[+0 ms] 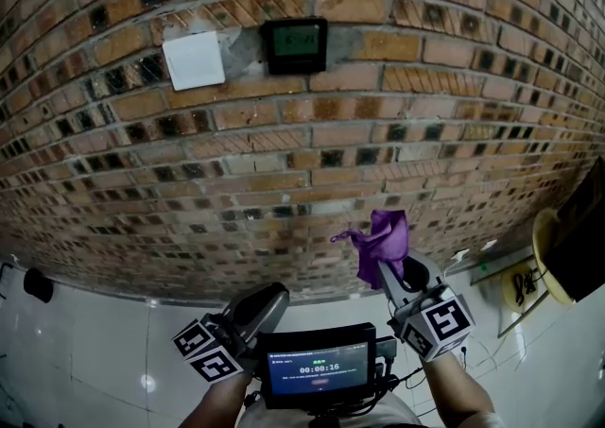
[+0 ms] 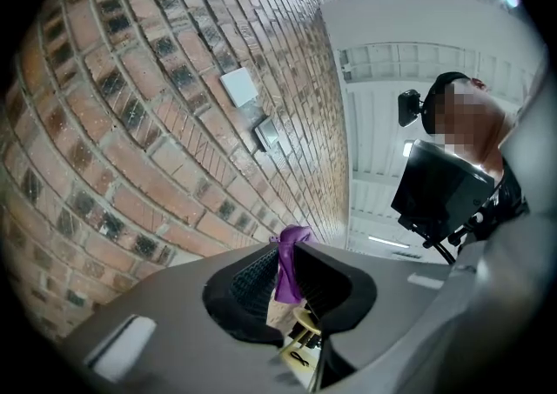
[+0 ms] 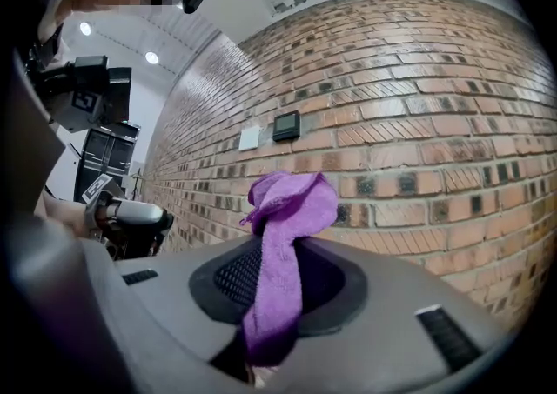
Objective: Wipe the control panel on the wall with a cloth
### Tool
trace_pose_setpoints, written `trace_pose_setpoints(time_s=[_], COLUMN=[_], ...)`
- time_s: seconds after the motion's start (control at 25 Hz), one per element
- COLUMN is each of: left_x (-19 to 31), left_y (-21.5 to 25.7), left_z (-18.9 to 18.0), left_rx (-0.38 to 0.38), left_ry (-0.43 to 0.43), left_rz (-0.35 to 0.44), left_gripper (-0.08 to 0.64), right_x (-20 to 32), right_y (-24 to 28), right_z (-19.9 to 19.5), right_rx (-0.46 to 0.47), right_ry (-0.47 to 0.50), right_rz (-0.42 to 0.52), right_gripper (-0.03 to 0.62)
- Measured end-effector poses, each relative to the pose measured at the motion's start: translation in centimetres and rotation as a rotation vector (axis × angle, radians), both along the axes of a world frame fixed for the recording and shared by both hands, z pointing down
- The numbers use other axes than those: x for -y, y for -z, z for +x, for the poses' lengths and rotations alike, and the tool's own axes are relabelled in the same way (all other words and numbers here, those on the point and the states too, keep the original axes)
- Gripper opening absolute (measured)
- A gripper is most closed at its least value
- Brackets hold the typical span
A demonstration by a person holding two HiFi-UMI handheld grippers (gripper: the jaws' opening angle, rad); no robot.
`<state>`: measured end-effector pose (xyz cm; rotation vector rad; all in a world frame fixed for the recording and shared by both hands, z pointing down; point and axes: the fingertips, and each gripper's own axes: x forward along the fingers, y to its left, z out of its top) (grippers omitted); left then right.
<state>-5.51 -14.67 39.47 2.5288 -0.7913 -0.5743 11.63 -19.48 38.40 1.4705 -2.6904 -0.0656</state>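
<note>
The black control panel (image 1: 294,45) hangs high on the brick wall (image 1: 359,152); it also shows as a small panel (image 3: 286,125) far off in the right gripper view. My right gripper (image 1: 392,272) is low at the right, well below the panel, and is shut on a purple cloth (image 1: 381,242) that flops over its tips. The cloth (image 3: 291,201) fills the gap between the right gripper's (image 3: 278,253) jaws. My left gripper (image 1: 260,305) is low at centre-left, its jaws almost together with nothing gripped; in its own view the far cloth (image 2: 291,249) shows through the slit.
A white square plate (image 1: 194,60) is fixed to the wall just left of the panel. A small screen (image 1: 318,368) is mounted at my chest between the grippers. A yellow round object (image 1: 545,256) and a dark object (image 1: 581,228) stand at the right, over a white tiled floor (image 1: 85,360).
</note>
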Motion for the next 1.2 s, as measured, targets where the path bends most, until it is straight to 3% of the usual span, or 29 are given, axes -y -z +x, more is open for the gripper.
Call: trace_pose_setpoints(time_s=[1.2], left_x=[-0.1], left_y=[-0.9], left_z=[-0.5], left_rx=[-0.007], left_ry=[0.002], left_rz=[-0.022], left_gripper=[0.057], right_x=[-1.3], right_y=[-3.0], right_z=[-1.7], right_rx=[-0.044], right_ry=[0.065], right_rz=[-0.054], right_gripper=[0.093])
